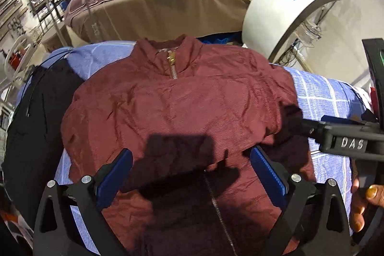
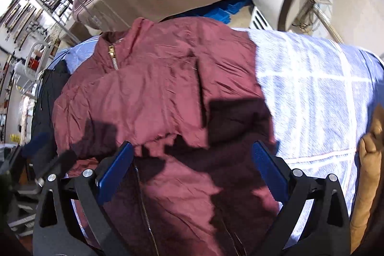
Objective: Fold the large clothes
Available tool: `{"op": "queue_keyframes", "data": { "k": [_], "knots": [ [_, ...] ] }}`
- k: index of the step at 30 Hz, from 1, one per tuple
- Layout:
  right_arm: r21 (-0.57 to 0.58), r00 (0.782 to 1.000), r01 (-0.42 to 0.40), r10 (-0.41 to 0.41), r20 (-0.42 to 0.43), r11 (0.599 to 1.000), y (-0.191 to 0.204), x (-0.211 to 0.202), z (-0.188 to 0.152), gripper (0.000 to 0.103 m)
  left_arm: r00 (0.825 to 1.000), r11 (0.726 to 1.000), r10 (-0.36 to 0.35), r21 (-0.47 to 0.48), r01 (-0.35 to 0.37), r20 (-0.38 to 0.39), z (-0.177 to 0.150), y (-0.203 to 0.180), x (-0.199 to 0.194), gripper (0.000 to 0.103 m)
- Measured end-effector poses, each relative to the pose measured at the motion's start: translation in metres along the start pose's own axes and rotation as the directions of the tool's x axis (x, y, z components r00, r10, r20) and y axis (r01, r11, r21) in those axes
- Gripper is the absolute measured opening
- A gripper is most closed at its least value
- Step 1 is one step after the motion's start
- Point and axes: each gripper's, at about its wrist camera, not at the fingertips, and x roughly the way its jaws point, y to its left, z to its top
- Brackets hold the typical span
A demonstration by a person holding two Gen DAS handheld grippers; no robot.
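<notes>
Crinkled maroon zip jacket [image 1: 172,107] flat on checked blue towelling [image 1: 331,97]; both tools [image 1: 192,174] [image 2: 192,169] wide, empty.

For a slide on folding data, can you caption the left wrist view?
Left gripper, jaws open, above a maroon zip jacket spread on a blue checked sheet; right gripper at the side.

Matt, crinkled maroon jacket [image 1: 172,107] cloth; brass-looking, possibly metal zip [image 1: 172,64].
</notes>
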Motion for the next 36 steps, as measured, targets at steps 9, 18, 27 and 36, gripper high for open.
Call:
{"op": "queue_keyframes", "data": {
  "k": [9, 18, 27, 36],
  "knots": [
    [-0.199, 0.996, 0.034, -0.051, -0.078, 0.979, 0.077, 0.068, 0.019, 0.098, 0.987, 0.967, 0.115, -0.212, -0.138, -0.116, -0.074, 0.106, 0.01, 0.096],
    [-0.299, 0.966, 0.161, -0.212, -0.146, 0.941, 0.079, 0.149, 0.008, 0.098, 0.98, 0.936, 0.121, -0.311, -0.165, -0.157, -0.138, 0.146, 0.007, 0.096],
    [-0.309, 0.962, 0.169, -0.225, -0.155, 0.936, 0.081, 0.146, 0.004, 0.098, 0.996, 0.969, 0.068, -0.235, -0.079, -0.055, -0.15, 0.111, -0.002, 0.097],
    [-0.3, 0.991, 0.066, -0.097, -0.089, 0.952, 0.05, 0.064, -0.027, 0.098, 0.997, 0.974, 0.019, -0.223, -0.034, -0.069, -0.17, 0.121, -0.017, 0.097]
  ]
}}
